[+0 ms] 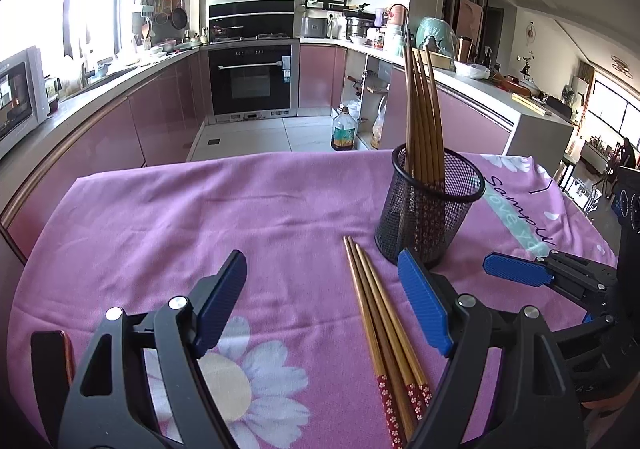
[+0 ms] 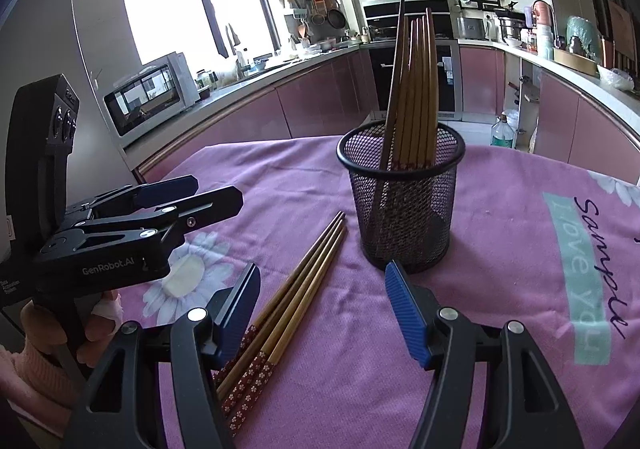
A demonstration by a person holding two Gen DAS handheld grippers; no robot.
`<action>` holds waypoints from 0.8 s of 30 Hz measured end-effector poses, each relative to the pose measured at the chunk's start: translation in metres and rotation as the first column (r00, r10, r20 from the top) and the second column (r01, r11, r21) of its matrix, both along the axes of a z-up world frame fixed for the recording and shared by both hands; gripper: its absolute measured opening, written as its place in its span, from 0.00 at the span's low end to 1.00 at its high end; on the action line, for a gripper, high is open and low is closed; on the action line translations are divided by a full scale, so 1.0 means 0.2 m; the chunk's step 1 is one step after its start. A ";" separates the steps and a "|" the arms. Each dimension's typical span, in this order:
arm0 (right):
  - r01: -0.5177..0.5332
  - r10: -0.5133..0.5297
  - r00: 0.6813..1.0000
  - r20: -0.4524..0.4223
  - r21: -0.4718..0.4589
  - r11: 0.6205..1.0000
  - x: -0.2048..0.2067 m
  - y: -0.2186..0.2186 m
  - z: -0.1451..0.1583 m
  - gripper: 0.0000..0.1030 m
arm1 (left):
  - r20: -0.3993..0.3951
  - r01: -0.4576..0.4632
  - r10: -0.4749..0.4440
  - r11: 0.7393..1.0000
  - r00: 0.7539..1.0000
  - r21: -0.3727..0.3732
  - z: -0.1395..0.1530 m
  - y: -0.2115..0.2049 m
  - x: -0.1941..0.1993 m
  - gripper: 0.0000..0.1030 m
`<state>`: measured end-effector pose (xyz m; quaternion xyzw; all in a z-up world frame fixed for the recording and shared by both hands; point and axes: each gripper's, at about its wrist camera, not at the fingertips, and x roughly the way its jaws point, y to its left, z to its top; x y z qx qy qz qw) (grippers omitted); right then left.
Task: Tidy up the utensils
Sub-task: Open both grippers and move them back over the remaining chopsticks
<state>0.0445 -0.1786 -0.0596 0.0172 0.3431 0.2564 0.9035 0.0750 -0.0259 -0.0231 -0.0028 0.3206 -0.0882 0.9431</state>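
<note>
In the left wrist view, the left gripper (image 1: 322,301) stands released above the table (image 1: 168,217), which is covered by a pink cloth printed with white daisies. Its two blue ribbed pads are wide apart with nothing pressed between them. Three loose wooden chopsticks with red flower-patterned ends (image 1: 380,325) lie side by side on the cloth, between the pads and closer to the right-hand one, their red ends toward the camera. Just beyond their thin tips stands a black wire-mesh cylindrical holder (image 1: 430,209), upright, with a bundle of matching wooden chopsticks (image 1: 422,105) standing in it, thin ends up. The right-hand pad overlaps the holder's base in this view; whether they touch cannot be told. At the right edge the right gripper (image 1: 516,271) shows, one blue pad visible.

In the right wrist view, the right gripper (image 2: 324,313) is likewise released, pads apart and nothing grasped. The loose chopsticks (image 2: 296,285) lie diagonally between its pads, nearer the left-hand pad, red ends near the camera, tips just beside the mesh holder (image 2: 402,201). The bundle (image 2: 414,89) leans inside it. On the left, a person's hand (image 2: 96,323) holds the left gripper (image 2: 196,193) above the cloth.
</note>
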 end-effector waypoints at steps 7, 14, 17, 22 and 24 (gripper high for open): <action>-0.012 0.012 1.000 -0.019 -0.004 1.000 -0.01 0.04 -0.03 0.61 | -0.019 -0.008 0.008 1.000 1.000 -0.003 -0.04 0.01 -0.01 0.75; -0.019 0.018 0.999 -0.037 -0.011 1.000 0.00 0.07 -0.05 0.61 | -0.042 -0.009 0.009 1.000 0.999 0.003 -0.09 0.01 -0.01 0.74; -0.022 0.021 0.999 -0.047 -0.018 1.000 0.00 0.09 -0.06 0.60 | -0.060 0.000 0.001 1.000 0.998 0.008 -0.12 0.01 -0.01 0.73; -0.032 0.030 0.997 -0.064 -0.034 0.999 0.01 0.12 -0.08 0.56 | -0.100 0.020 -0.019 1.000 0.995 0.013 -0.19 0.00 -0.01 0.71; -0.034 0.030 0.997 -0.071 -0.048 0.998 0.02 0.13 -0.09 0.53 | -0.114 0.030 -0.028 0.999 0.993 0.021 -0.22 -0.01 -0.01 0.69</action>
